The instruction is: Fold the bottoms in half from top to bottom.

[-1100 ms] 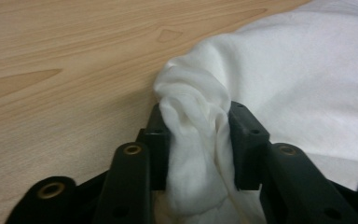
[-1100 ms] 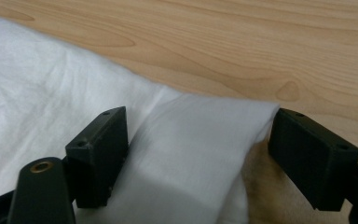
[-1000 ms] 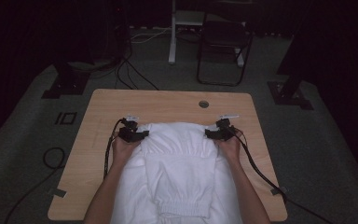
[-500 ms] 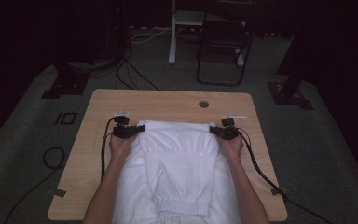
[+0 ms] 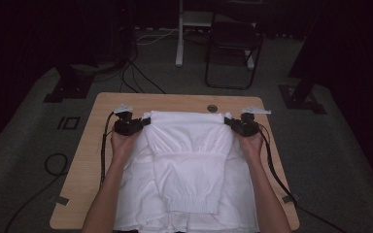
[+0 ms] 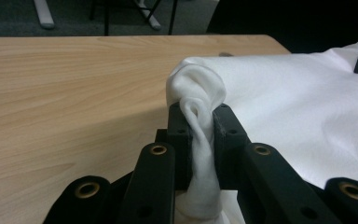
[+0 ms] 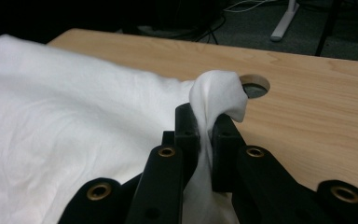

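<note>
A white garment [image 5: 189,160] lies spread on the wooden table [image 5: 175,101], with its far edge pulled taut and raised between my two grippers. My left gripper [image 5: 143,122] holds the far left corner. In the left gripper view its jaws [image 6: 200,116] have just closed, and a bunched fold of the white cloth [image 6: 298,102] is pinched between them. My right gripper [image 5: 229,121] holds the far right corner. Its jaws [image 7: 206,116] have likewise just closed on a fold of the cloth [image 7: 74,126]. Both forearms come in from the bottom over the garment.
A round cable hole [image 5: 212,108] sits in the table just beyond the garment's far edge. Bare wood runs along the far side and the left. On the floor behind stand a dark chair [image 5: 233,43], a white post [image 5: 179,39], cables and two stand bases.
Both grippers have gone from the garment's far corners on the table to a higher, slightly farther spot. They carry the far edge up, and it is now stretched straight between them.
</note>
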Demonstrator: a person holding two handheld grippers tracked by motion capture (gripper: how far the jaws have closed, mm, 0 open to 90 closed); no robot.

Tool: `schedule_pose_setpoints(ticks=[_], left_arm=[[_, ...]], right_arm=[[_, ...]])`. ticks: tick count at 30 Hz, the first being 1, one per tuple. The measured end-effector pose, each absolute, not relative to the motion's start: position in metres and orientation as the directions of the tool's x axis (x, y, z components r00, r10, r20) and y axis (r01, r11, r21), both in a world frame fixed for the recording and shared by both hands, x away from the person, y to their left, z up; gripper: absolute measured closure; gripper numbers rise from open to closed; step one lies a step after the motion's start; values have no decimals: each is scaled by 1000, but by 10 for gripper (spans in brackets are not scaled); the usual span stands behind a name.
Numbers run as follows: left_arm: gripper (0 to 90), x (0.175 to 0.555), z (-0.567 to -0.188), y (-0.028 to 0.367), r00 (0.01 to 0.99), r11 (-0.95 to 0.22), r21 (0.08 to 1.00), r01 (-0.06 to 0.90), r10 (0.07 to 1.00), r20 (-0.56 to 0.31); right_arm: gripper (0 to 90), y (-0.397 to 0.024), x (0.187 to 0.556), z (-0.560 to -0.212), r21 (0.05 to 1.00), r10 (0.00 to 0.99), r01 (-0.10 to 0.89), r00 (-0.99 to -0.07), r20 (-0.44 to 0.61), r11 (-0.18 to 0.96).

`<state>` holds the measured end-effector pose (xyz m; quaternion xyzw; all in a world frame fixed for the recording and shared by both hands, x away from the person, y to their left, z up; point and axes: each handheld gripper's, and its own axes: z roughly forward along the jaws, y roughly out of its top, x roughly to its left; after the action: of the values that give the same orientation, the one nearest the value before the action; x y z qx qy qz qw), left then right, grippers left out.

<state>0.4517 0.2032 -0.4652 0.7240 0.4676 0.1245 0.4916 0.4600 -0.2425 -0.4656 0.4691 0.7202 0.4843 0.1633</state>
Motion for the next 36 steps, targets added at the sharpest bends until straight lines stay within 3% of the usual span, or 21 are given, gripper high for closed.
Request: schedule_pose_setpoints(ticks=[8, 18, 24, 28, 36], left_arm=[[804, 423, -452, 203, 593, -125, 849, 513, 766, -246], [804, 365, -453, 202, 680, -247, 853, 459, 716, -159], [804, 330, -462, 197, 706, -335, 831, 444, 702, -94], [804, 317, -473, 195, 705, -354, 811, 465, 703, -97], [804, 303, -496, 186, 714, -435, 751, 496, 697, -68]], right_arm=[[840, -251, 429, -465, 868, 807, 481, -557, 197, 120], [838, -257, 364, -471, 880, 782, 441, -606, 146, 177], [837, -258, 328, -485, 858, 766, 457, -631, 126, 235], [836, -258, 310, -497, 842, 758, 477, -638, 135, 252], [836, -256, 299, -515, 809, 754, 522, -637, 158, 271]])
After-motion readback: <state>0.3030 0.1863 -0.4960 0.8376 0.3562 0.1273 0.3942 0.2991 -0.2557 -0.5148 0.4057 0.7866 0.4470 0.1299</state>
